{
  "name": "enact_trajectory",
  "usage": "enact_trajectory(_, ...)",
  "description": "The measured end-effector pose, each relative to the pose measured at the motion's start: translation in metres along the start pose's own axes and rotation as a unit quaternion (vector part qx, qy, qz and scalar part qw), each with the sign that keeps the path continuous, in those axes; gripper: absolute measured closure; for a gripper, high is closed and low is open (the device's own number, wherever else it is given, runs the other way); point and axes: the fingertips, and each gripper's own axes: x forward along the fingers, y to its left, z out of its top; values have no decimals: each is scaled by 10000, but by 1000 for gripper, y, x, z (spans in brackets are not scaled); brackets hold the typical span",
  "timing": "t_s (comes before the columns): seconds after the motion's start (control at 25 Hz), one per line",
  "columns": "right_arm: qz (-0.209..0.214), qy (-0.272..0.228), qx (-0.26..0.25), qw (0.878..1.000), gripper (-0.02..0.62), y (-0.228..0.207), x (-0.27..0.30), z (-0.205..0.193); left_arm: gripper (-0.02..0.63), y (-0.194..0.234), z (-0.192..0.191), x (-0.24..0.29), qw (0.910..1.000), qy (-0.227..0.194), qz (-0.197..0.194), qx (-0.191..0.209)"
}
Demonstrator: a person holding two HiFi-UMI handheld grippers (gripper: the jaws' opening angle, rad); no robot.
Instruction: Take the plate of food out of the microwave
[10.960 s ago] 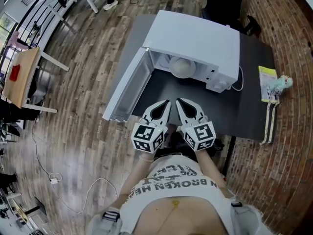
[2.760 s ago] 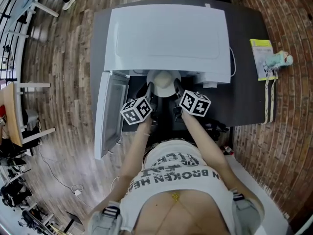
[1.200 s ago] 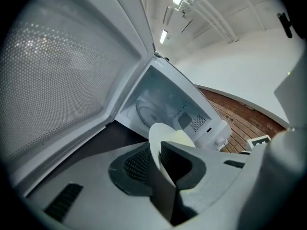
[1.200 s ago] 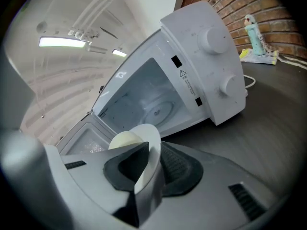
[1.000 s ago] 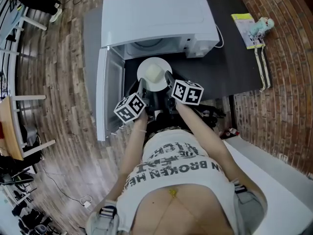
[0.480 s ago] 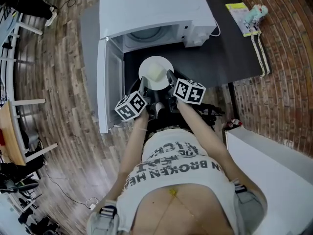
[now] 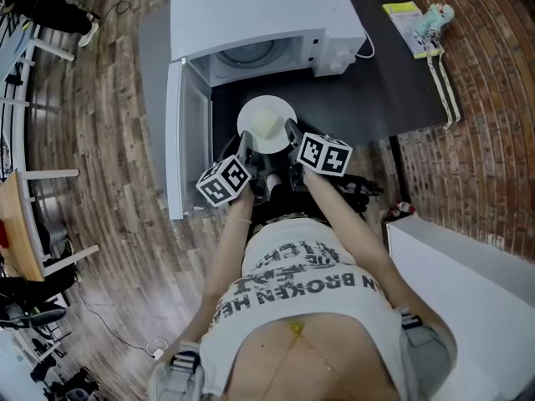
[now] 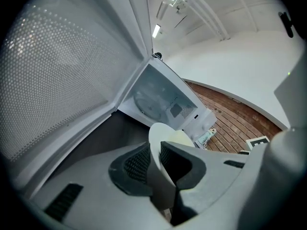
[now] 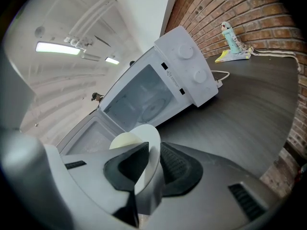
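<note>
A white plate (image 7: pixel 266 124) with a pale yellow mound of food (image 7: pixel 265 124) hangs over the dark table (image 7: pixel 393 82), in front of the open white microwave (image 7: pixel 259 19). My left gripper (image 7: pixel 242 146) is shut on the plate's left rim, my right gripper (image 7: pixel 290 134) on its right rim. In the left gripper view the plate's rim (image 8: pixel 160 164) sits clamped between the black pads of that left gripper (image 8: pixel 153 164). In the right gripper view the rim (image 9: pixel 151 169) is likewise pinched by my right gripper (image 9: pixel 151 164). The microwave cavity (image 9: pixel 144 102) holds only its glass turntable.
The microwave door (image 7: pixel 185 149) stands swung open at the left, right beside my left gripper. A yellow booklet and a small toy figure (image 7: pixel 422 22) lie at the table's far right corner. A brick wall borders the right side, wooden floor the left.
Both grippers with the plate have come a little further out from the microwave toward the person. The grip on the rim is unchanged.
</note>
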Motion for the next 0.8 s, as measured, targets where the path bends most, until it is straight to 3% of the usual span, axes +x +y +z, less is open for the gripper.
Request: enact_trajectory(0.8,650,548,-365,9957,523,-21,-30,23,534,-49,-29,-15,9961,-585,570,-338)
